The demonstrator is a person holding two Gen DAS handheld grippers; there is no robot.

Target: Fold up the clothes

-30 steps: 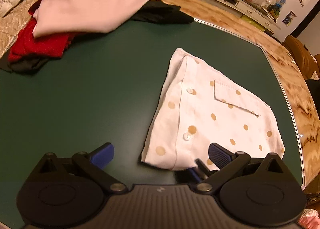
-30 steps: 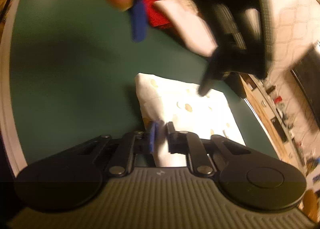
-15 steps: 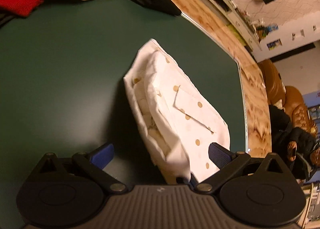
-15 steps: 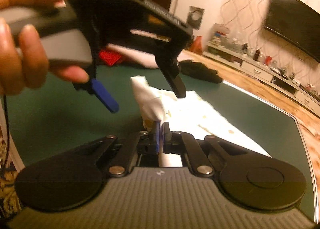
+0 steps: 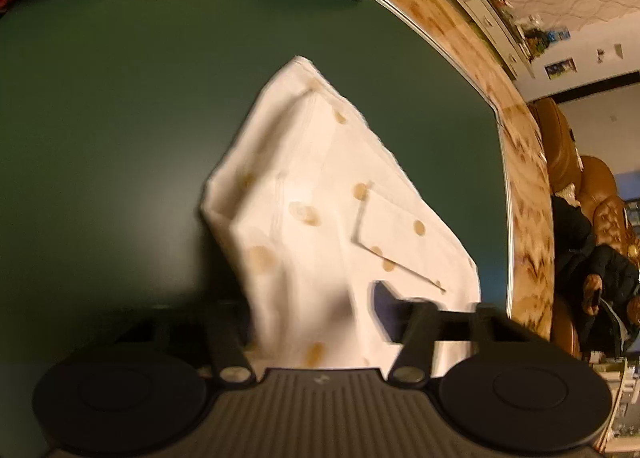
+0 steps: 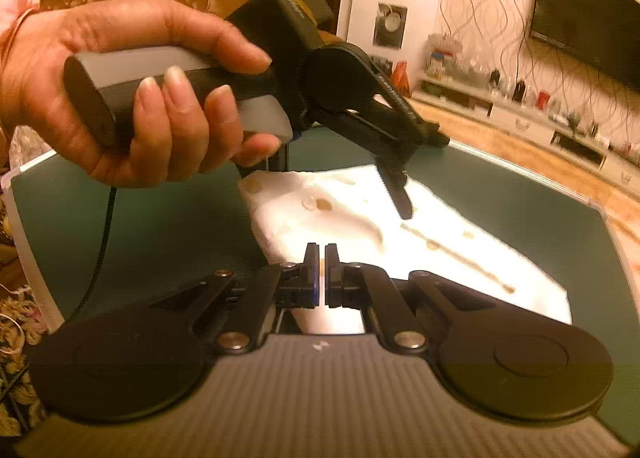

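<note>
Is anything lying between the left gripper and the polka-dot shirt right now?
Nothing visible. The left gripper is already at the near edge of the shirt, its jaws closing with the cloth between them. The right gripper is shut on the same edge. The green table around the shirt shows nothing in the way.

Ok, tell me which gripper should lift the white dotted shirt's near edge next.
Right. The right gripper is already shut on the white polka-dot shirt; the left gripper is only closing, with cloth between its jaws, so its hold looks less sure.
</note>
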